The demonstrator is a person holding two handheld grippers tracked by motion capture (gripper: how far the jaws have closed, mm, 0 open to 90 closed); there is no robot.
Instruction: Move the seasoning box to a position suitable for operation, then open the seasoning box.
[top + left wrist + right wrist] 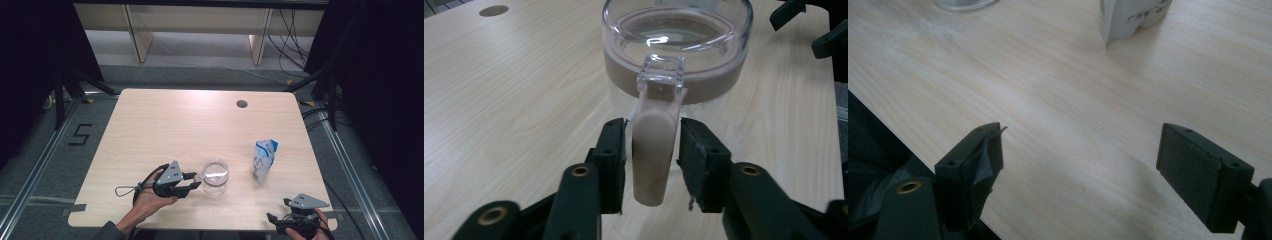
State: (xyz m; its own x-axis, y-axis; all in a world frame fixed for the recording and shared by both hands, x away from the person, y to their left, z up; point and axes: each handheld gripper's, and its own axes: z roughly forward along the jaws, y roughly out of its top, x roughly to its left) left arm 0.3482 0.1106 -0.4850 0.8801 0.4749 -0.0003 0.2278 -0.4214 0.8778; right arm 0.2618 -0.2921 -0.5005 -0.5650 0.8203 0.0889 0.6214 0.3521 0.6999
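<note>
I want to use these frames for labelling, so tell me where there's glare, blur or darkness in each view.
High view: the table is evenly lit, its surroundings dark, the carton small and soft. Left gripper view: bright glints on the clear jug lid and latch, handle sharp. Right gripper view: grainy, the near pads dim, carton print illegible.

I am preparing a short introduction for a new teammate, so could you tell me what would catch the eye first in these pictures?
First, the clear glass jug with a beige band and handle, near the front of the pale wooden table; the left gripper straddles its handle, with slight gaps at the pads. To the jug's right stands a blue-and-white carton. The right gripper hangs open over the table's front right corner.
</note>
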